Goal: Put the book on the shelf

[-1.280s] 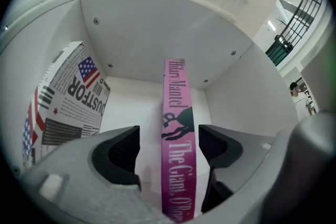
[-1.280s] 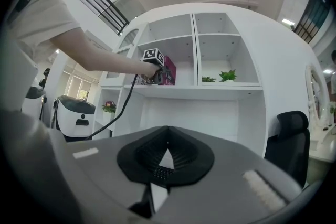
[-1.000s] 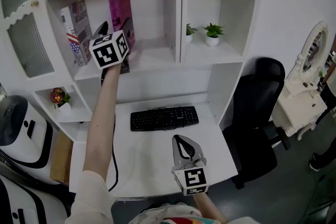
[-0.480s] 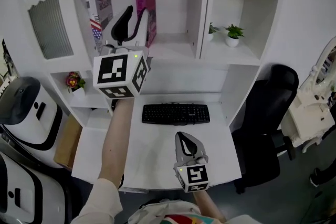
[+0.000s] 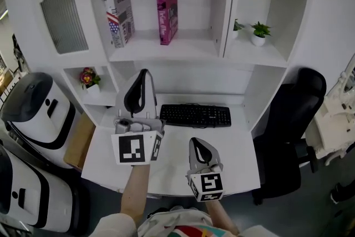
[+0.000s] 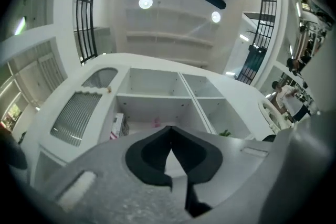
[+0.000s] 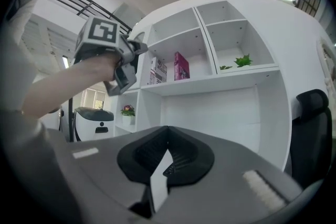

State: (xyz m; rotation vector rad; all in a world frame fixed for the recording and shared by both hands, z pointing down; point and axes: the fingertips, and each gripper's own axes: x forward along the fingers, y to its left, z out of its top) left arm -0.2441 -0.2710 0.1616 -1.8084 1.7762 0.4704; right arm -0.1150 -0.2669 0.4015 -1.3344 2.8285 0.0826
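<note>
while slim pink book point(image 5: 166, 11) stands upright, shelf point(image 5: 191, 48) smooth white board.

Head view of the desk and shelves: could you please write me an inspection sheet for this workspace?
Surface: white desk carrying a black keyboard.
Job's things: pink book stands upright on the white shelf; neither gripper touches it.
Clutter: flag-patterned book to its left on the same shelf; small green potted plants in the right compartment; flower pot in the lower left niche.
Grippers: left gripper and right gripper over the desk, jaws together, both empty.
Cables: nothing seen.
Surroundings: black office chair on the right; white-and-black machines on the left.
</note>
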